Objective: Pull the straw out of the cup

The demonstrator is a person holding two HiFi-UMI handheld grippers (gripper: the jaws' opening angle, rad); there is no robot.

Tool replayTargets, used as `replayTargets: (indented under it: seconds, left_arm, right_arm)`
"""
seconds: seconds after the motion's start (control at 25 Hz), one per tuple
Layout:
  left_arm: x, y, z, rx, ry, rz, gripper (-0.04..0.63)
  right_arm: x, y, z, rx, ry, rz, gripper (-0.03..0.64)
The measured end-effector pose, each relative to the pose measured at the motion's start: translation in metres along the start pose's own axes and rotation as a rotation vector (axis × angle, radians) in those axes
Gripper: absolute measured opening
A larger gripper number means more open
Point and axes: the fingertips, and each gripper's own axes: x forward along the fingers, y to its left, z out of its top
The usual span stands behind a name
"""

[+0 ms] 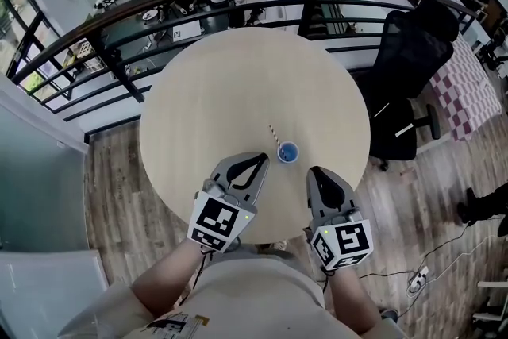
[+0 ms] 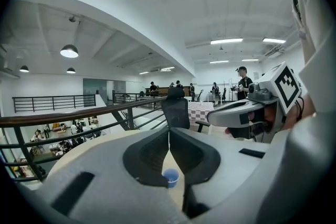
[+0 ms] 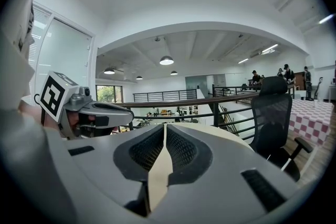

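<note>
Straw (image 1: 276,135): striped, stands in the blue cup (image 1: 287,152). It is tilted, its long axis running from the cup rim up and left in the head view, away from the person, free end over bare tabletop. The cup is upright on the round table (image 1: 254,75), on the half nearer the person and well in from the rim.

Left gripper (image 1: 262,160): tips just left of the cup; contact can't be judged. In the left gripper view its jaws are pressed together at the tips (image 2: 169,136) with nothing between them. The cup (image 2: 170,177) shows through the gap lower down, beyond the jaws.

Right gripper (image 1: 316,172): near the cup on its lower right, apart from it. In the right gripper view its jaws (image 3: 164,128) are pressed together and pinch nothing.

Room: the tabletop beyond the cup is broad and bare out to the far edge. A railing (image 1: 238,8) curves past that edge, and an office chair (image 1: 409,63) stands off the table's right side.
</note>
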Motion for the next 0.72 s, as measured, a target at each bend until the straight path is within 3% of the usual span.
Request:
replayTargets:
  seconds: [0.16, 0.4, 0.72]
  left_arm:
    - [0.019, 0.007, -0.007, -0.038, 0.017, -0.014, 0.015]
    - [0.046, 0.016, -0.028, -0.029, 0.058, -0.011, 0.015]
    - [0.084, 0.032, -0.070, -0.094, 0.135, -0.017, 0.020]
  right_arm:
    - [0.007, -0.010, -0.008, 0.003, 0.024, 0.000, 0.029]
    - [0.024, -0.025, -0.021, 0.004, 0.059, 0.002, 0.029]
    - [0.057, -0.044, -0.039, 0.009, 0.109, 0.016, 0.029]
